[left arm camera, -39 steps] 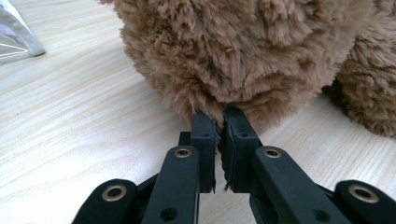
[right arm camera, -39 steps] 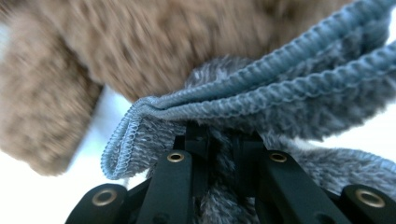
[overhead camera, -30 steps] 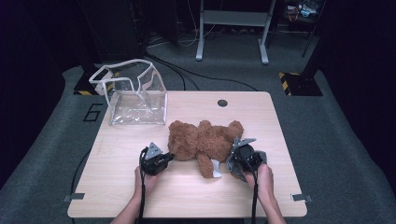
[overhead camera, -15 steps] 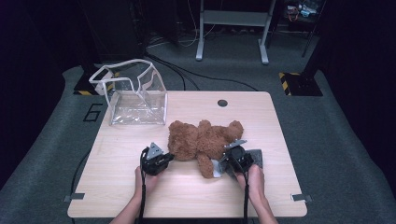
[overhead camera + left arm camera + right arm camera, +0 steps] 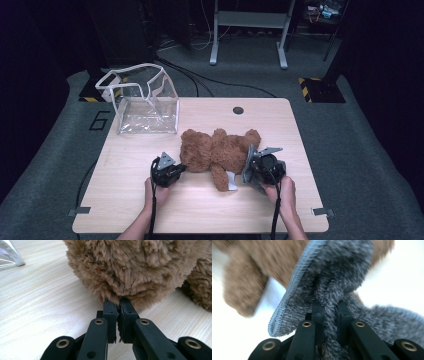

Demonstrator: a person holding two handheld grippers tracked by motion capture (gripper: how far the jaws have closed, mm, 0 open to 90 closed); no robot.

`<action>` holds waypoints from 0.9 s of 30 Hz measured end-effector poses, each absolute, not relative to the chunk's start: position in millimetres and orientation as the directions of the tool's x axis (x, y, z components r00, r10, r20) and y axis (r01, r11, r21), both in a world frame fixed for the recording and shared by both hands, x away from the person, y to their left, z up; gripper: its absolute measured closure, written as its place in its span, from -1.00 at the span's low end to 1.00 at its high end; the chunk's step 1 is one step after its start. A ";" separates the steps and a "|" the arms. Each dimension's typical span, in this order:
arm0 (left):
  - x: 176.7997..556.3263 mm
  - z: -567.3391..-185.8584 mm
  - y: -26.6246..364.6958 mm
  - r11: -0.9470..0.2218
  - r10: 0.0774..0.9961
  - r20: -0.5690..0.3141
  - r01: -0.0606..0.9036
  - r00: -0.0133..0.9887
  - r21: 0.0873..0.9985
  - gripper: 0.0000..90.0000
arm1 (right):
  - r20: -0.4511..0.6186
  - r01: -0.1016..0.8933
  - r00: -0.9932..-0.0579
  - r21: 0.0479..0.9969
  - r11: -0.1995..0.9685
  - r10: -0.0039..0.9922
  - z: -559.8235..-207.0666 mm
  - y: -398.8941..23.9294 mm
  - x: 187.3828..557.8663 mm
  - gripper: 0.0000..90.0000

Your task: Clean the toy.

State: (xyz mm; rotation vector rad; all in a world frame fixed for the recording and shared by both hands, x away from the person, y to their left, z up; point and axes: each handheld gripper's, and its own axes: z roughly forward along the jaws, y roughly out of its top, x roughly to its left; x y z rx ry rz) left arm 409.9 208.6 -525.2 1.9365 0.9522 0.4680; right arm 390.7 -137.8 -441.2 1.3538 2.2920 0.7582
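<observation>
— Brown plush, lying flat: the teddy bear [image 5: 217,152] stretches crosswise on the table [image 5: 130,210] between the two grippers, its long axis running from one to the other.

— And what do the fingers have?

— The left gripper [image 5: 117,307] has its jaws pressed together on a tuft of fur at the bear's rounded end; that bulk sits just ahead of and above the fingertips [image 5: 110,308]. The right gripper [image 5: 329,306] is clamped on a fold of grey fleecy cloth [image 5: 332,272], which bunches up between its jaws and fans out beyond them, with the bear's brown body just behind.

— Which hand is nearer the bear?

— Both touch it or its cloth, one at each end. From above, the left gripper [image 5: 167,170] meets the bear's near-left end and the right gripper [image 5: 262,165] its right end.

— And the clear bag [image 5: 145,102]?

— Well beyond the left fingers, up and away across the table. In my judgement any carry toward it means swinging the bear's long axis that way, both ends lifted together.
</observation>
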 end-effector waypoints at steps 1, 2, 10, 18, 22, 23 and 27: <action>409.8 -525.5 207.8 -0.291 0.775 -0.057 0.436 0.629 0.852 0.90 | -0.035 0.669 -0.486 0.628 0.398 0.873 -442.3 -132.7 390.0 0.79; 410.4 -525.3 207.8 -0.298 0.774 -0.053 0.436 0.631 0.849 0.90 | -0.050 0.675 -0.489 0.611 0.414 0.871 -446.4 -127.4 390.7 0.78; 410.7 -525.4 207.6 -0.294 0.773 -0.061 0.442 0.631 0.847 0.89 | -0.093 0.705 -0.471 0.558 0.437 0.877 -464.5 -131.3 388.6 0.79; 410.9 -525.0 208.2 -0.298 0.769 -0.065 0.447 0.636 0.843 0.89 | -0.053 0.589 -0.523 0.700 0.405 0.851 -421.9 -112.6 386.8 0.79; 410.5 -525.5 207.4 -0.295 0.774 -0.057 0.440 0.631 0.848 0.89 | -0.088 0.565 -0.551 0.693 0.448 0.830 -419.5 -88.8 403.4 0.78; 410.5 -525.4 207.4 -0.296 0.774 -0.056 0.439 0.630 0.848 0.89 | -0.085 0.576 -0.550 0.682 0.451 0.831 -422.7 -83.6 406.9 0.78; 410.6 -525.5 207.1 -0.300 0.773 -0.051 0.436 0.632 0.849 0.89 | -0.108 0.588 -0.538 0.662 0.464 0.836 -438.2 -74.8 413.7 0.79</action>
